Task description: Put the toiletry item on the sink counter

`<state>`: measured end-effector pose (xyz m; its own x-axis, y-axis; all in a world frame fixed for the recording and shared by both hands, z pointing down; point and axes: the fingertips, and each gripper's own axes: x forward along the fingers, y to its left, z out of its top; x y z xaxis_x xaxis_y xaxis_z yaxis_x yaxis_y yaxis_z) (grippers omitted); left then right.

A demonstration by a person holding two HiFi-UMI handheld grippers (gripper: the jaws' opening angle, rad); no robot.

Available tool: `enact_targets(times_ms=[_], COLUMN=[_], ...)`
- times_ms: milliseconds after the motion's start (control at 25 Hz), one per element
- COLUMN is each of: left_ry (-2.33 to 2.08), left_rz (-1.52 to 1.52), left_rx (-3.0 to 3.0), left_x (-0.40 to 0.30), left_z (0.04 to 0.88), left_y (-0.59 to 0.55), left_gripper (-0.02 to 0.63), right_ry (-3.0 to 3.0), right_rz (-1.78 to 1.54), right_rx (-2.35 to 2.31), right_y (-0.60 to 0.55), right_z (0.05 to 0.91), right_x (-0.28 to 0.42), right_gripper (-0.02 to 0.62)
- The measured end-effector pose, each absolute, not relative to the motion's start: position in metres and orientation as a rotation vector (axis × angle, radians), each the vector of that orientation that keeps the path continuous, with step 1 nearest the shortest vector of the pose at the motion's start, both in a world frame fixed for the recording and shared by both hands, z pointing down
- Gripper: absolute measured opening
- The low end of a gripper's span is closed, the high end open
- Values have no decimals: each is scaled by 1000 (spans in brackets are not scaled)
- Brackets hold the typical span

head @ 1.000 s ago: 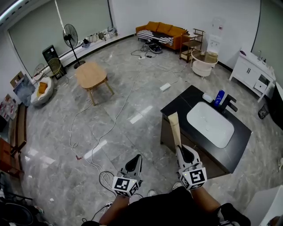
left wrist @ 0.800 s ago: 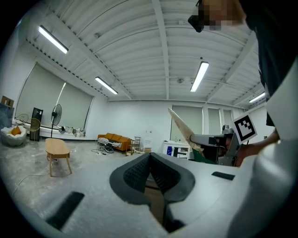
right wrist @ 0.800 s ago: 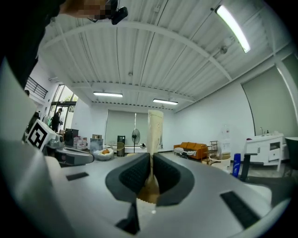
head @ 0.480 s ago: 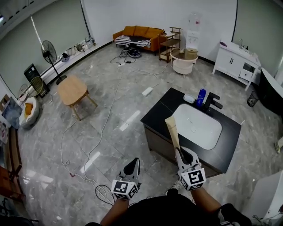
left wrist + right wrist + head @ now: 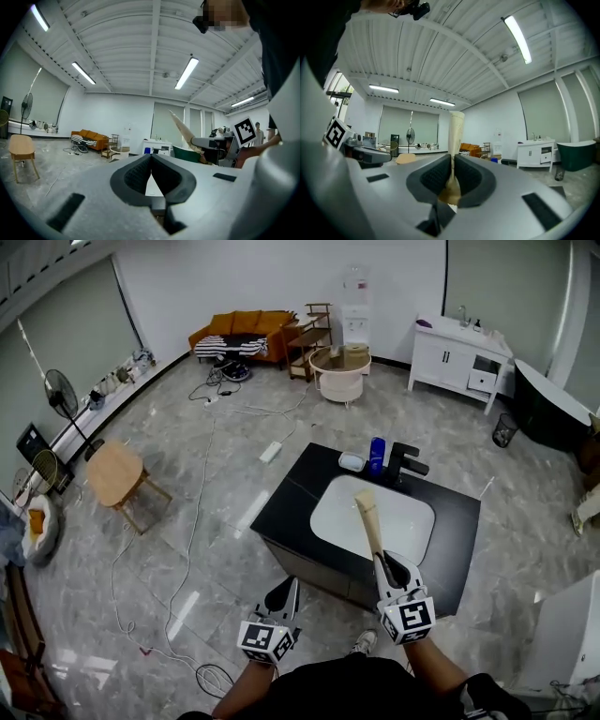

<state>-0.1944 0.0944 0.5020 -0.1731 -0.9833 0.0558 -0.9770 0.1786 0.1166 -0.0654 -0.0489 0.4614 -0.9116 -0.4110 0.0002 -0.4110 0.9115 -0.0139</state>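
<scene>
**Though the tube is gripped, it is not yet placed**

Head view
- Right gripper (image 5: 382, 559): held low in the frame, its jaws nearly together and clamped on the lower end of the toiletry tube (image 5: 367, 517).
- Toiletry tube: pale beige, tilted up and slightly left. It is seen against the white basin (image 5: 408, 521) but is carried in the air, apart from every surface.
- Sink counter (image 5: 291, 493): a black top with bare areas on both sides of the basin. A blue bottle (image 5: 377, 455), a small white dish (image 5: 352, 462) and a black faucet (image 5: 405, 461) are ranged along its far edge.
- Left gripper (image 5: 289, 585): held to the left of the counter, with nothing carried.

Left gripper view
- The jaws are seen pressed together, with nothing between them.

Right gripper view
- The pads are closed on the tube, which rises upright from between them.

Progress
- Pickup is judged done. The carry over the counter, the lowering and the release are left.

Not made out
- Which end of the tube is held: buried between the pads.
- Print on the tube: too small to read.
- The counter's near right corner: covered by the right gripper and its marker cube.
</scene>
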Motion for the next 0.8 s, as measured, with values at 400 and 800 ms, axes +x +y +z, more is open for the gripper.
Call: enact_targets(times_ms=[400, 800], left_ry=[-2166, -2038], left_rz=[-65, -65], left_rx=[2115, 2210], left_x=[-155, -122], left_z=[496, 502], left_y=[-26, -91], left_gripper=[12, 12], right_ry=[2990, 2954], right_rz=[-28, 8], right_rx=[-893, -1081], right_y=[-144, -194], right_z=[463, 470], right_x=[-2, 47], right_gripper=[35, 35])
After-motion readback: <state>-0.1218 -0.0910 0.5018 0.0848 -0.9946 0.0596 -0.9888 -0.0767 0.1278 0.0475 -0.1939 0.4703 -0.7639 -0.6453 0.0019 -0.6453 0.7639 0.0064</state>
